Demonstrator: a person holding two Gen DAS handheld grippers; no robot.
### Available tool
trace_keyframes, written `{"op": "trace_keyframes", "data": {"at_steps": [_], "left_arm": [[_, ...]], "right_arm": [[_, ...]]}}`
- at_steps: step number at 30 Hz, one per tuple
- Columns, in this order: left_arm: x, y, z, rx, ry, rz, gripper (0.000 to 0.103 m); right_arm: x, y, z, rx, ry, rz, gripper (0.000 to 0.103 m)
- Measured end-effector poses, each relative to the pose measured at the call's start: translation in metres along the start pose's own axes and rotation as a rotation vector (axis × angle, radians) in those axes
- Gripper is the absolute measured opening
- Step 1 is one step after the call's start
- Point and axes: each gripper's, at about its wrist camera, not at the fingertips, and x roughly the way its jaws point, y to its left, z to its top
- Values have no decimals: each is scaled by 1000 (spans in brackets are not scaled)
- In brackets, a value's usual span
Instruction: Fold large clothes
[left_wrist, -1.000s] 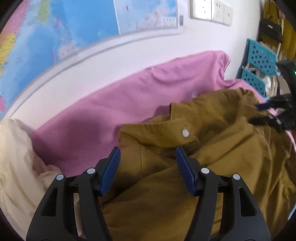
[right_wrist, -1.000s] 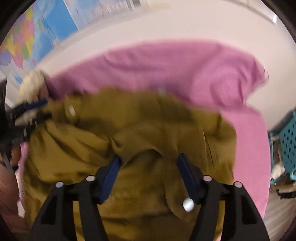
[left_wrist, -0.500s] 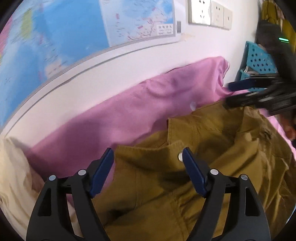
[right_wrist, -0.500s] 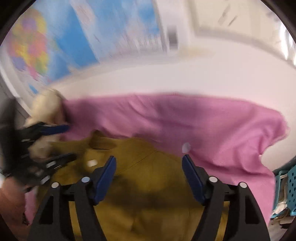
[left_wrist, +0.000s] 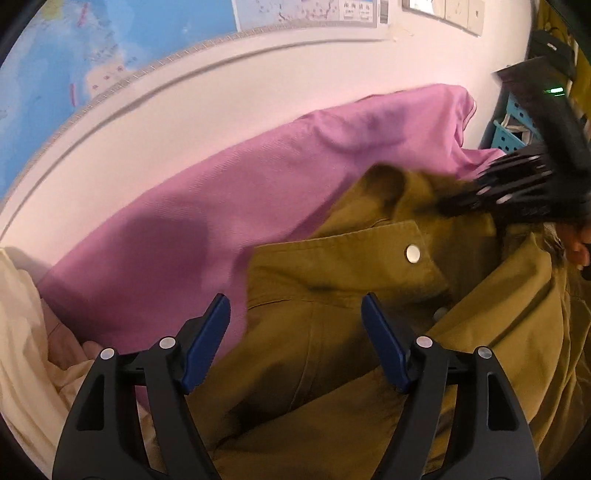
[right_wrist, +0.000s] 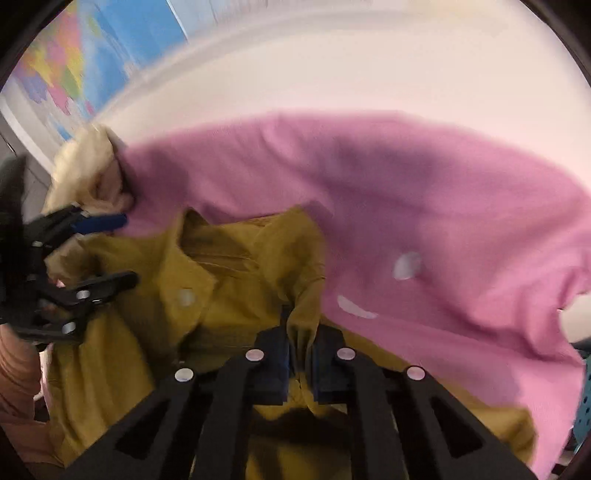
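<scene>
- Pinching a raised fold of the mustard jacket (right_wrist: 236, 266), the right claw (right_wrist: 300, 354) has its blue pads pressed together on the cloth.
- Left claw (left_wrist: 295, 332) hovers over the jacket with its jaws spread wide, nothing between them.
- Mustard jacket lies crumpled on the pink sheet (left_wrist: 207, 221), collar and a silver snap button (left_wrist: 413, 254) facing up.
- Pink sheet runs up against the white wall (left_wrist: 221, 107), below a world map (left_wrist: 74, 55).
- Cream cloth (left_wrist: 18, 332) is bunched at the left edge, touching the sheet.
- Teal basket (left_wrist: 511, 129) stands at the far right, partly hidden.
</scene>
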Motion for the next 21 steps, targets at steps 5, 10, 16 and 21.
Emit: {"op": "trace_keyframes", "data": {"at_steps": [5, 10, 16, 21], "left_arm": [[2, 2, -8, -11, 9, 17, 73], [23, 14, -15, -75, 85, 62, 70], [5, 19, -21, -66, 56, 98, 69], [-31, 19, -29, -80, -21, 100, 68]], "right_arm": [[-30, -23, -13, 101, -93, -40, 7], [5, -32, -8, 172, -32, -111, 47], [-58, -6, -8, 107, -202, -60, 52], [-85, 32, -30, -23, -193, -9, 52]]}}
